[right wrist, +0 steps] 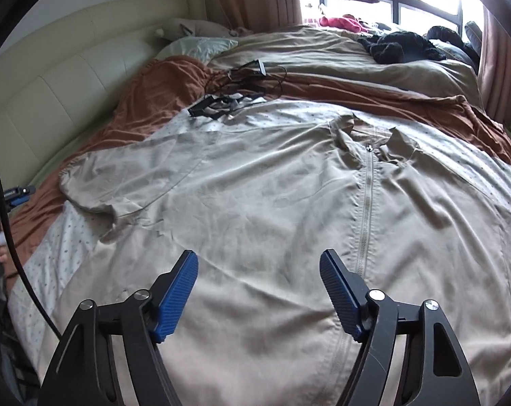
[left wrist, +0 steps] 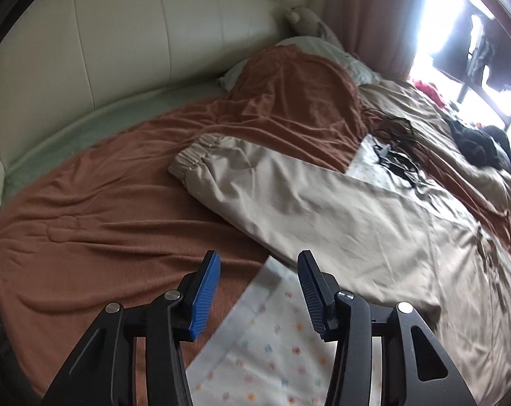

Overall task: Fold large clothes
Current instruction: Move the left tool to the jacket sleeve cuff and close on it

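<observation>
A large beige zip jacket (right wrist: 272, 209) lies spread face up on the bed, its zipper (right wrist: 365, 203) running toward me and its collar at the far end. In the left wrist view its left sleeve (left wrist: 289, 199) stretches out to an elastic cuff (left wrist: 194, 155) on the brown blanket. My left gripper (left wrist: 258, 264) is open and empty, hovering just short of the sleeve's near edge. My right gripper (right wrist: 258, 264) is open and empty, above the jacket's lower front, left of the zipper.
A white patterned sheet (left wrist: 272, 348) lies under the jacket on a brown blanket (left wrist: 103, 209). Black cables (right wrist: 241, 77) lie beyond the jacket. Dark clothes (right wrist: 401, 45) and a pink item (right wrist: 340, 22) sit near the window. A cream headboard (left wrist: 136, 44) runs along the left.
</observation>
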Demonstrator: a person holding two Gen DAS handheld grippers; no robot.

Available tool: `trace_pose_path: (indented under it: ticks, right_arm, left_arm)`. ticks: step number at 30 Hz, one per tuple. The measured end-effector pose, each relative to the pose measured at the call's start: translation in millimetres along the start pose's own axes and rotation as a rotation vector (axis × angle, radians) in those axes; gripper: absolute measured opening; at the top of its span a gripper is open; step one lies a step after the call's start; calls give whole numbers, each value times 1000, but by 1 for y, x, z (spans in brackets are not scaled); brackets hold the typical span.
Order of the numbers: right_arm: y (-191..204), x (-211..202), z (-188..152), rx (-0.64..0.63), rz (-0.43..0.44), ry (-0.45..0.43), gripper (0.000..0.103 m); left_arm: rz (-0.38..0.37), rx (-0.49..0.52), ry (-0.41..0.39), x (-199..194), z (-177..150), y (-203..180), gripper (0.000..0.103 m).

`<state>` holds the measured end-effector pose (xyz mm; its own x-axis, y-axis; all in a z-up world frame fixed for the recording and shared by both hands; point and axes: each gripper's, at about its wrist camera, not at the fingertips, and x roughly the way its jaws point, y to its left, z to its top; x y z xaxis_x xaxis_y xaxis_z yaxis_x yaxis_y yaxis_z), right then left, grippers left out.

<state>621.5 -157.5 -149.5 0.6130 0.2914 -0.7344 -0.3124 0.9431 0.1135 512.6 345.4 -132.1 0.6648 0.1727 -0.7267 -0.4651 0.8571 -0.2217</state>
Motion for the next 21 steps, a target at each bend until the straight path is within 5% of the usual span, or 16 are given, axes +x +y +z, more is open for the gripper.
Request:
trace_pose_path:
  ticks: [11, 14, 16, 18, 21]
  right_arm:
    - [-4, 67, 4, 51, -37, 114, 56]
    - [4, 77, 6, 40, -36, 128, 54]
    - [13, 85, 9, 49, -10, 139, 40]
    - [22, 93, 13, 75, 26, 152, 26]
    - [42, 102, 17, 99, 98, 157, 18]
  left_arm:
    - [21, -148, 102, 108, 34, 43, 42]
    - [0, -186, 102, 123, 44, 48, 31]
    - [7, -192, 119, 132, 49, 49, 11]
    - [14, -192, 109, 132, 55, 47, 6]
    - [9, -139, 39, 110, 68, 31, 4]
